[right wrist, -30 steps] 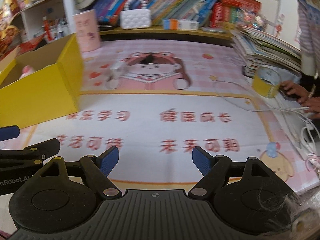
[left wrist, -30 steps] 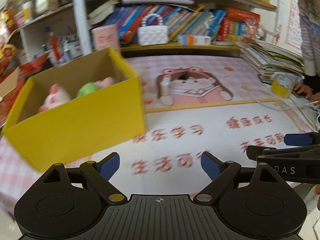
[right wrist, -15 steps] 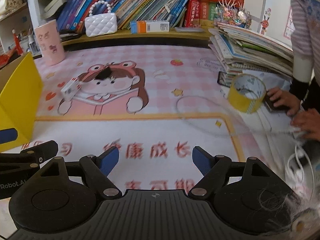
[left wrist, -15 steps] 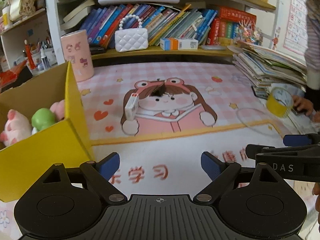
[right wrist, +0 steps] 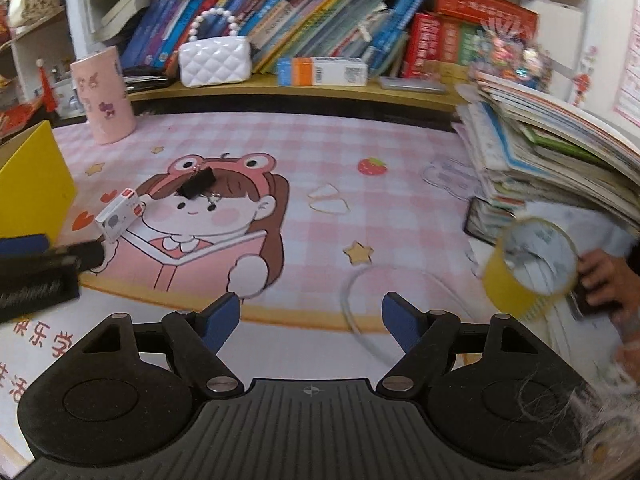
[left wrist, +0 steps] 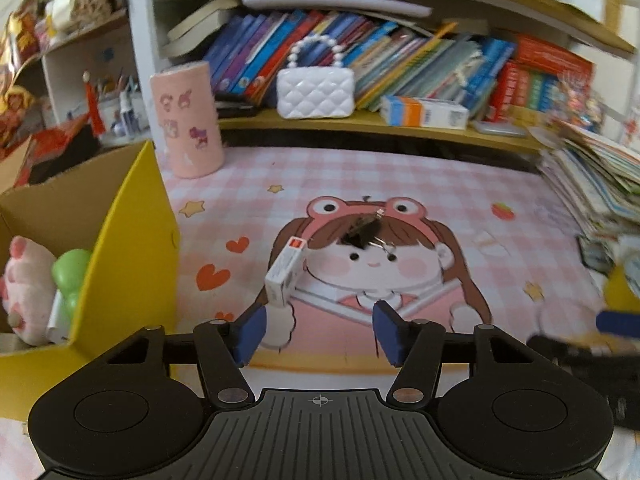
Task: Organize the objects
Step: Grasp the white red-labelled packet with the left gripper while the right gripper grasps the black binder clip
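A small white box with a red end lies on the pink cartoon mat, just ahead of my open, empty left gripper. A black binder clip lies beyond it. The yellow cardboard box at the left holds a pink plush and a green toy. In the right wrist view the white box and clip lie far left; my right gripper is open and empty over the mat.
A pink cylinder holder stands at the back left. A white quilted purse and books fill the shelf. A stack of books, a yellow tape roll, a white cable and a person's hand are at the right.
Both grippers have moved forward and right, away from the yellow box toward the white box and clip. Both jaws stand a little narrower than before, still open.
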{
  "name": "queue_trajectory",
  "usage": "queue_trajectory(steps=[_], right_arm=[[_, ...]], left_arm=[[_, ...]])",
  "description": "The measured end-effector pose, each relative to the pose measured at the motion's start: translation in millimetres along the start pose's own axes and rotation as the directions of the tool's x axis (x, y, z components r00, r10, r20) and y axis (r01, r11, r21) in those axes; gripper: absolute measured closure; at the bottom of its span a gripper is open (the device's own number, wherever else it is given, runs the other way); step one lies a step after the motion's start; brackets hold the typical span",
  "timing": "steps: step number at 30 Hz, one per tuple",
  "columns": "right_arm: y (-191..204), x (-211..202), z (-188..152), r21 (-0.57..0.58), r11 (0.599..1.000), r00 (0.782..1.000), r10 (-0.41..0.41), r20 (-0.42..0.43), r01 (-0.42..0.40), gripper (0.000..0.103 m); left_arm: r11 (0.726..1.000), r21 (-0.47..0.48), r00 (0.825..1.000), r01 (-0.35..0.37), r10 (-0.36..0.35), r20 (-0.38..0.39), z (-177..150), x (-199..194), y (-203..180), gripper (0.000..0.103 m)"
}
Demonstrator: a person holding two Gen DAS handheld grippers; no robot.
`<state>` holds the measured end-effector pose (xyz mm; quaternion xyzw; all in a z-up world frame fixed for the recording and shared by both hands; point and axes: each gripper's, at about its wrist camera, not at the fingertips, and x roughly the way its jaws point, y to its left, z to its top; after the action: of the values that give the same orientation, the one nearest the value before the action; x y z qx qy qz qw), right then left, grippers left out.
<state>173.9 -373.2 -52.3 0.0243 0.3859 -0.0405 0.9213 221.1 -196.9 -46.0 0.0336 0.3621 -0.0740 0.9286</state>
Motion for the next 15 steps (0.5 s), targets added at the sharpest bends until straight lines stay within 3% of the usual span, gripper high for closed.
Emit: queue_trajectory(steps=[5, 10, 15], right_arm=[[0, 20, 13, -0.061, 0.995, 0.996, 0.084, 0.02, -0.083, 0.027], [4, 42, 27, -0.124, 0.979, 0.985, 0.168, 0.041, -0.162, 0.027], [13, 67, 39, -0.234, 0.947, 0.969, 0.24, 0.064, -0.219, 0.027]], left_arm=[[0.997, -0.041, 0.997, -0.069, 0.068, -0.028, 16, 37, 4, 0.048], [0.992, 0.028, 0.991, -0.123, 0.124, -0.043, 26, 70, -3, 0.051], [0.986, 0.079, 0.985, -0.146, 0.152, -0.077, 28, 95, -8, 0.062]])
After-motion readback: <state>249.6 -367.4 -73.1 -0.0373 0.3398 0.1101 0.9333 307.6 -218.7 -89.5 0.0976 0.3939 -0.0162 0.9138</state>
